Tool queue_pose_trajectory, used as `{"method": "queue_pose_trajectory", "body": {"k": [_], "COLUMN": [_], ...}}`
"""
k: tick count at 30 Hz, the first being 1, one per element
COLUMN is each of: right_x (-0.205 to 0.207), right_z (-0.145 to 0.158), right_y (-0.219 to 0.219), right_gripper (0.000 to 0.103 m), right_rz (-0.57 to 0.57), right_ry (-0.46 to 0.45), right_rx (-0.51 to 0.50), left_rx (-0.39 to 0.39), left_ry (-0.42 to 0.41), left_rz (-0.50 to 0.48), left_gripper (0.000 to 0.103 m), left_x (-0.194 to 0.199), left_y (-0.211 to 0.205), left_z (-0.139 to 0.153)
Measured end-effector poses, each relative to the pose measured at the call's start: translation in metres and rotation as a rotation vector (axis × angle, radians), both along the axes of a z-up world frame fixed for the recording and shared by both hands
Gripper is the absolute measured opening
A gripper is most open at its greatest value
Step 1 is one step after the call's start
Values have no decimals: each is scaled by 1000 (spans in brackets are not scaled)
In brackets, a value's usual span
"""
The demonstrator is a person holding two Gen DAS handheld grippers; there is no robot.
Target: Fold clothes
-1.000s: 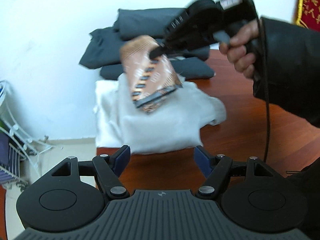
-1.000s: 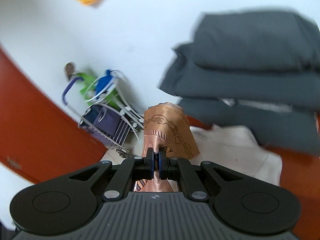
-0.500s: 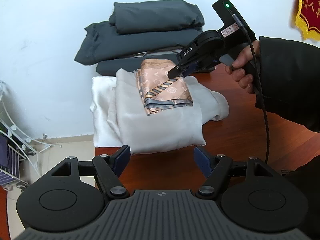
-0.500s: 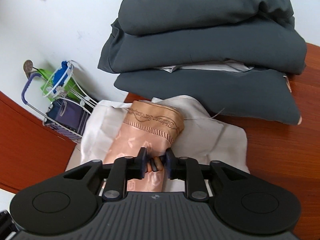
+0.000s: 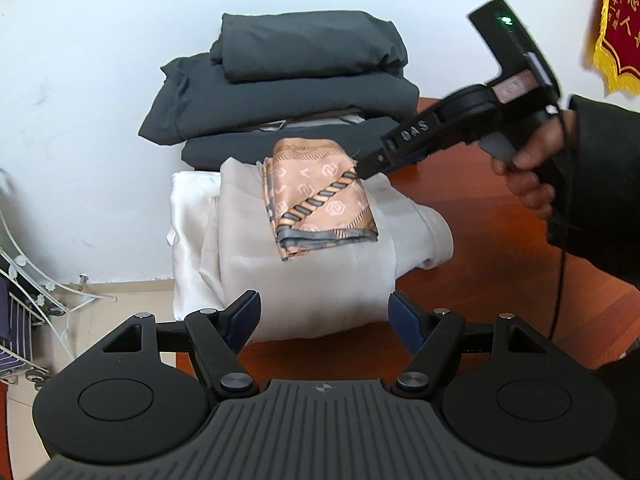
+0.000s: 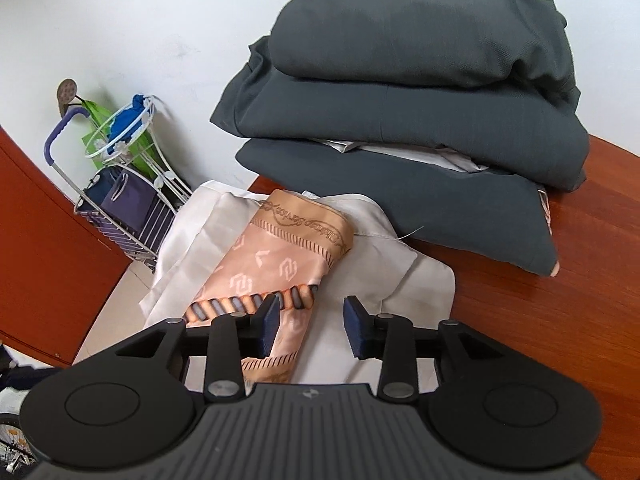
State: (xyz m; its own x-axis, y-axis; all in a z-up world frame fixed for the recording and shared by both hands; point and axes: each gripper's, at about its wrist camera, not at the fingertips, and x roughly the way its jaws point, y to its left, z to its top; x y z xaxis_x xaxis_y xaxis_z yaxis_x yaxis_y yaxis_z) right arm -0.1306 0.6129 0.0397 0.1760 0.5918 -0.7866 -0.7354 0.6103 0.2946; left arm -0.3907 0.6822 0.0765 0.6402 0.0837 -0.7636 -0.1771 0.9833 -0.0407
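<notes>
**Scarf folded and stacked, right gripper letting go**

With the scarf (image 5: 320,200) lying flat as a folded square on the white garment (image 5: 304,280), this item looks done; it sits toward the far side of that garment, just in front of the grey pile (image 5: 292,92), all on the table (image 5: 500,248).

Tongs: right gripper (image 6: 310,326) jaws are opening; nothing pressed between the pads; the scarf's near edge lies under and beside its left-hand finger (image 6: 270,320), not gripped; left gripper (image 5: 324,318) jaws wide apart, empty, hanging over the near edge of the white garment.

Progress, my read: scarf fold and placement finished; release in hand; what's left is backing the right gripper off without dragging the corner; no unfolded clothes show in either view, so can't say whether more items wait.

View differences:
- left wrist: shows the whole scarf outline, square and neat, plus the right gripper from outside with its tip at the scarf's far right corner, and the hand (image 5: 528,172) and dark sleeve holding it; a red banner (image 5: 616,32) on the wall;
- right wrist: shows the gap between the right pads directly, the script border along the scarf's folded edge, white cloth layered inside the grey pile, and a wire cart (image 6: 120,200) on the floor by a red-brown panel; left gripper not visible here.
</notes>
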Motion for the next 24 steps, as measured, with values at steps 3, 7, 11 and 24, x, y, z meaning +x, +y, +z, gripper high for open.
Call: {"method": "queue_pose_trajectory", "body": {"k": [3,7,11,24], "right_x": [-9,-21,-35,-63], "right_z": [8,19,29,44], "right_y": [-9,-21,-35,-86], "right_gripper": [42,50,55,74], "right_rz": [4,8,11,0], "right_ry": [-15,-34,-51,-83], "right_rx": [1,7,21,52], "left_rx": [1,-16,-9,17], "left_ry": [-3,-19,-33,-73], "left_rz": [15,42,59,100], "left_gripper": [74,77,78,85], "left_x": [5,12,20,39], "left_y": [-1,1,0,-33], "left_z": [1,3,5,15]}}
